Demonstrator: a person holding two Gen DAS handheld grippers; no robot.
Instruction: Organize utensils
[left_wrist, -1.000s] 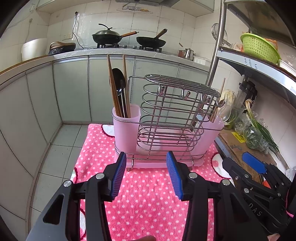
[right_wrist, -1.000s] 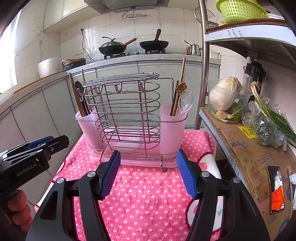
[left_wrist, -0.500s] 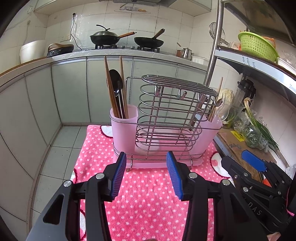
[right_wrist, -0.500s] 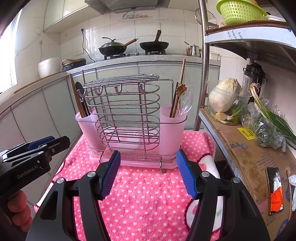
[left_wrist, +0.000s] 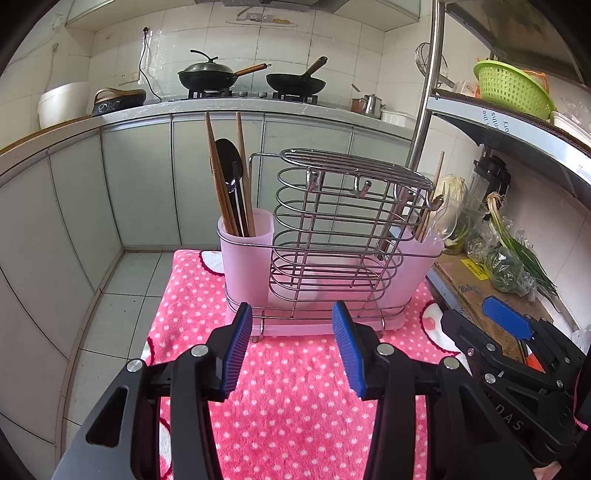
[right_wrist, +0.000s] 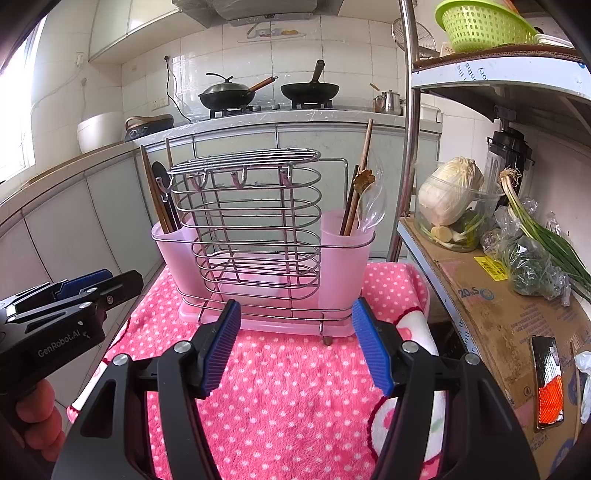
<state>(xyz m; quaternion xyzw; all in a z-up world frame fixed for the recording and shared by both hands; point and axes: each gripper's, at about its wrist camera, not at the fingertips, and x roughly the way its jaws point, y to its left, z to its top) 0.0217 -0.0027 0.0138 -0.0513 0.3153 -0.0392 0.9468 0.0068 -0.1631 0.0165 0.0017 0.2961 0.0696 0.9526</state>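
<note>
A wire utensil rack with two pink cups stands on a pink dotted towel. The left cup holds wooden chopsticks and a black spoon. In the right cup stand chopsticks, a wooden spoon and a clear spoon. My left gripper hovers open just in front of the rack's base, nothing between its fingers. My right gripper is likewise open and empty in front of the rack.
A metal shelf pole rises right of the rack. The cardboard-covered shelf beside it carries a cabbage bowl, bagged greens and a phone. Kitchen cabinets and a stove with pans stand behind.
The view of the rack has shifted slightly in the left wrist camera; otherwise both grippers stay open and still, and the utensils have not moved.
</note>
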